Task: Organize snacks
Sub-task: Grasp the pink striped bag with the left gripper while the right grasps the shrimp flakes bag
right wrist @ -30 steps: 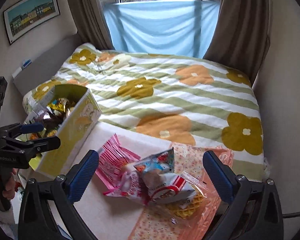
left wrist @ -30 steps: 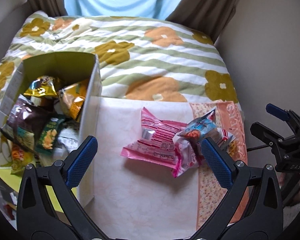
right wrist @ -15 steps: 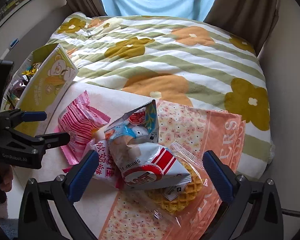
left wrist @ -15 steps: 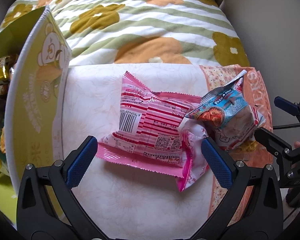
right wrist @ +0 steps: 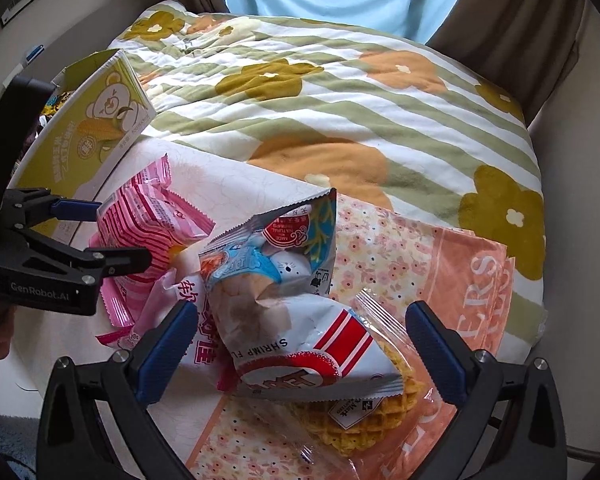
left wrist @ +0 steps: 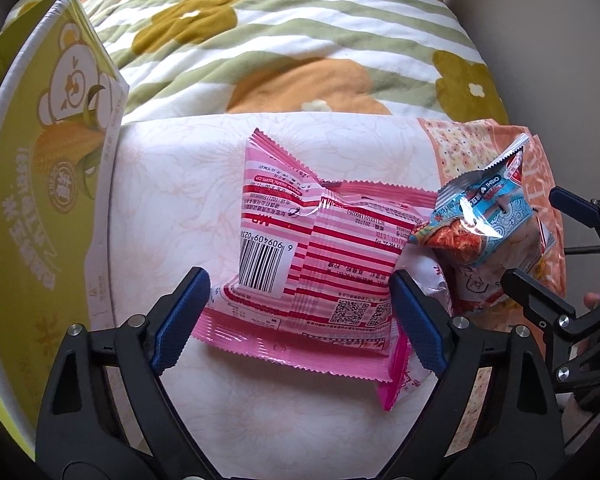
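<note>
Fingers of the left gripper (left wrist: 300,316) are closing around the pink striped snack packet (left wrist: 315,264), blue pads flanking its lower edge on both sides, not yet pressing as far as the left wrist view shows. Packet is lying flat on the white cloth (left wrist: 172,208) spread over the bed, long axis running roughly across the gap between the pads, barcode side up. Left gripper is pointing steeply down, nearer to this packet than the right one. Right gripper (right wrist: 300,344) fingers are standing spread wide, straddling the shrimp chips bag (right wrist: 300,340), which is resting on a clear waffle packet (right wrist: 363,420) and touching neither pad. Yellow-green bear-print box (left wrist: 48,200), the likely destination, is standing just left of the pink packet.
</note>
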`<control>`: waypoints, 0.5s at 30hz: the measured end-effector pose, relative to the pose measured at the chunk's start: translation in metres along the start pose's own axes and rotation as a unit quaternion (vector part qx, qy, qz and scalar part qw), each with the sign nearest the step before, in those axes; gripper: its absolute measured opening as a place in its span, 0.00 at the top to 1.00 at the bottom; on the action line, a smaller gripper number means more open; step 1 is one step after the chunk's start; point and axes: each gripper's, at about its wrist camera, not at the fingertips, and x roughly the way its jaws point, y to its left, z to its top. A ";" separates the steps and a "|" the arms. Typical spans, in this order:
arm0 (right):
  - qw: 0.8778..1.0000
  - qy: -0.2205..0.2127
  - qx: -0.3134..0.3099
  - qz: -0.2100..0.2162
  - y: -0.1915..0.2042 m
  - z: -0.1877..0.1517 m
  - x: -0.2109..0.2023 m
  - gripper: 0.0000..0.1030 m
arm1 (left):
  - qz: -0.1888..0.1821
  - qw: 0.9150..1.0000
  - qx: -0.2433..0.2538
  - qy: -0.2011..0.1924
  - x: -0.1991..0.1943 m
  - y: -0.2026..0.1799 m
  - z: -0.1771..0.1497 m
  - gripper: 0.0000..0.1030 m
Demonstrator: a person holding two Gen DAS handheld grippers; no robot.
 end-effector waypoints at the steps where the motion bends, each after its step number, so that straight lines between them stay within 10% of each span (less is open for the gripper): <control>1: 1.000 0.001 -0.003 0.001 0.000 0.000 0.002 0.00 | -0.001 1.000 0.000 0.001 0.000 0.001 0.000 0.13; 15: 0.999 0.008 -0.035 0.007 0.008 0.003 0.011 0.00 | 0.007 1.000 -0.007 -0.006 -0.012 0.005 -0.008 0.40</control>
